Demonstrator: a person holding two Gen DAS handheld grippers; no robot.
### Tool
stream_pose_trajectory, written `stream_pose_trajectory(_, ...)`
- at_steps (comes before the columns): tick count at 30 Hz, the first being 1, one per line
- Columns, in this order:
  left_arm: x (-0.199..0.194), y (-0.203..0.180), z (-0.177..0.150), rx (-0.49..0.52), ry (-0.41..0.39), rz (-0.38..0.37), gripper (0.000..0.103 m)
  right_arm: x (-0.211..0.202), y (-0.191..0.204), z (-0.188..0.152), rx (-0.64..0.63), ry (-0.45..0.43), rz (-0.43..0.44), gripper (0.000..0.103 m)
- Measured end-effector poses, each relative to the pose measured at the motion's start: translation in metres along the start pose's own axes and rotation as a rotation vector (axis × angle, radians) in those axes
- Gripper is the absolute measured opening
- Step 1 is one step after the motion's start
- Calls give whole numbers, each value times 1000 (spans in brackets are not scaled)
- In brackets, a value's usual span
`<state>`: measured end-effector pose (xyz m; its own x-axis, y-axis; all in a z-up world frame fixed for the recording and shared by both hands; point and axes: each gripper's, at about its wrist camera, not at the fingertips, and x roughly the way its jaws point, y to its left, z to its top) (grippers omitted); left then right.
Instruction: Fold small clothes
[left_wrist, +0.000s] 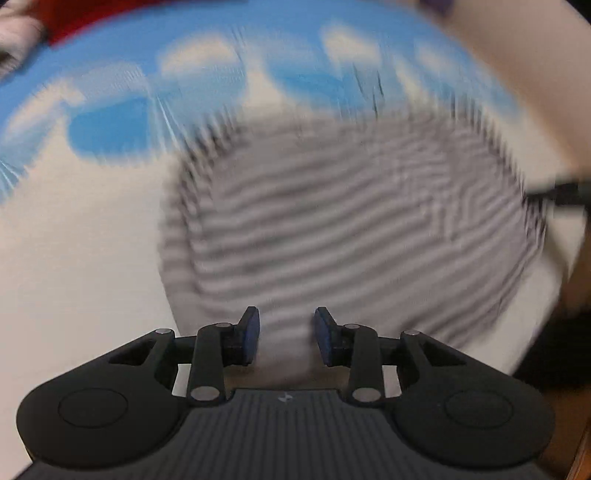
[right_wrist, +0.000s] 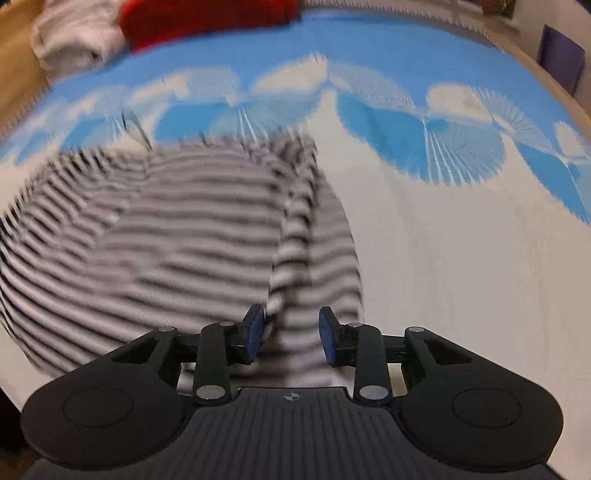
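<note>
A black-and-white striped garment (left_wrist: 332, 229) lies on a white and blue patterned cloth (left_wrist: 74, 240). Both views are blurred by motion. My left gripper (left_wrist: 286, 338) is open, its blue pads either side of the garment's near edge. In the right wrist view the same striped garment (right_wrist: 166, 229) lies at left and centre, with a folded strip along its right side. My right gripper (right_wrist: 291, 338) is open over that strip's near end. Whether cloth lies between the pads of either gripper cannot be told.
A red cloth (right_wrist: 207, 18) and a white bundle (right_wrist: 74, 40) lie at the far edge of the patterned cloth (right_wrist: 461, 258). A dark object (left_wrist: 561, 194) juts in at the right of the left wrist view. A purple item (right_wrist: 561, 62) stands far right.
</note>
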<state>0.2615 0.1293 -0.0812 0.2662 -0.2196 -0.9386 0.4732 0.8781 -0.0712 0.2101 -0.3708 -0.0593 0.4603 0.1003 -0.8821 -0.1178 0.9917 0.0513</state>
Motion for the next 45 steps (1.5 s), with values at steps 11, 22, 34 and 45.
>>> stream_pose_trajectory(11, -92, -16, -28, -306, -333, 191, 52, -103, 18, -18, 51, -301, -203, 43)
stream_pose_trajectory(22, -121, -58, -87, -474, -451, 190, 26, -168, 36, -71, 236, -477, -146, 46)
stream_pose_trajectory(34, -73, -49, -111, -709, -412, 37, 29, -150, 57, -108, 233, -427, -124, 46)
stream_pose_trajectory(45, -23, -15, -109, -986, -269, -6, 57, -123, 46, -104, 189, -337, -179, 46)
